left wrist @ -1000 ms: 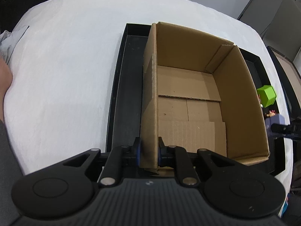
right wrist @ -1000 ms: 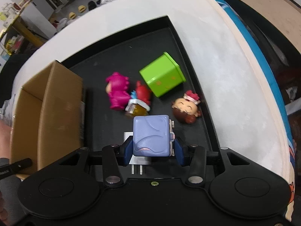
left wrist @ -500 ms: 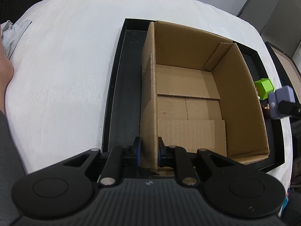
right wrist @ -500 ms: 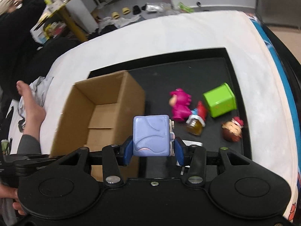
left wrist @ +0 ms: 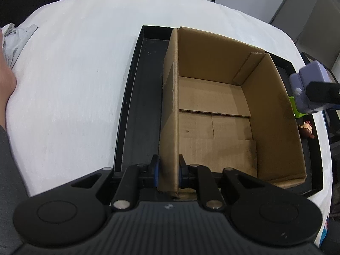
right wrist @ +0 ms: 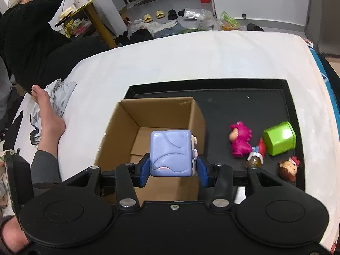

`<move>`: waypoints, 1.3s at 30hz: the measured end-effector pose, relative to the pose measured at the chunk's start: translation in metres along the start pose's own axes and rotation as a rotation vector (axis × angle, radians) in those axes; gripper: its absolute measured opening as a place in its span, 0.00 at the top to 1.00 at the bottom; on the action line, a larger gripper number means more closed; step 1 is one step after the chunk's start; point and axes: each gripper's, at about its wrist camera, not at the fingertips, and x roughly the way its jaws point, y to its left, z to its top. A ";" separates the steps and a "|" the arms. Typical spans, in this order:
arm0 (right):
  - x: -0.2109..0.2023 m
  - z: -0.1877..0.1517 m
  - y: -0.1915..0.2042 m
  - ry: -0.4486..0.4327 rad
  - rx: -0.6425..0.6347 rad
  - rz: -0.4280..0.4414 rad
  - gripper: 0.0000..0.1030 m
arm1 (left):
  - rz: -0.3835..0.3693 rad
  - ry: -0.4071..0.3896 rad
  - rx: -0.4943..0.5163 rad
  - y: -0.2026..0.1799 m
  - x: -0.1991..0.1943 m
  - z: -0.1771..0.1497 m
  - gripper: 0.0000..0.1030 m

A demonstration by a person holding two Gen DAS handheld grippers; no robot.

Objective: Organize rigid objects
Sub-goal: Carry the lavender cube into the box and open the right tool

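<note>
White bed, black tray [right wrist: 284, 97]: left gripper [left wrist: 167, 170] clamps cardboard box [left wrist: 216, 114] wall steady; right gripper [right wrist: 173, 170] grips purple cube [right wrist: 171, 153] above it, remaining toys at 3 o'clock.

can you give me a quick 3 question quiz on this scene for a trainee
1. True or false: the cardboard box is empty.
2. What does the left gripper clamp? A) the box's wall B) the black tray C) nothing
3. Which toy does the right gripper hold?

Key:
1. True
2. A
3. The purple cube toy; the pink figure and green cube lie on the tray.
</note>
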 end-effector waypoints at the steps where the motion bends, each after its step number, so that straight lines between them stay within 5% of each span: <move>1: 0.002 0.002 0.002 0.001 -0.003 0.000 0.57 | -0.003 -0.005 -0.005 0.001 0.000 -0.001 0.85; 39: 0.105 0.030 0.057 0.068 -0.018 -0.070 0.57 | -0.111 0.000 -0.145 0.020 0.002 -0.002 0.82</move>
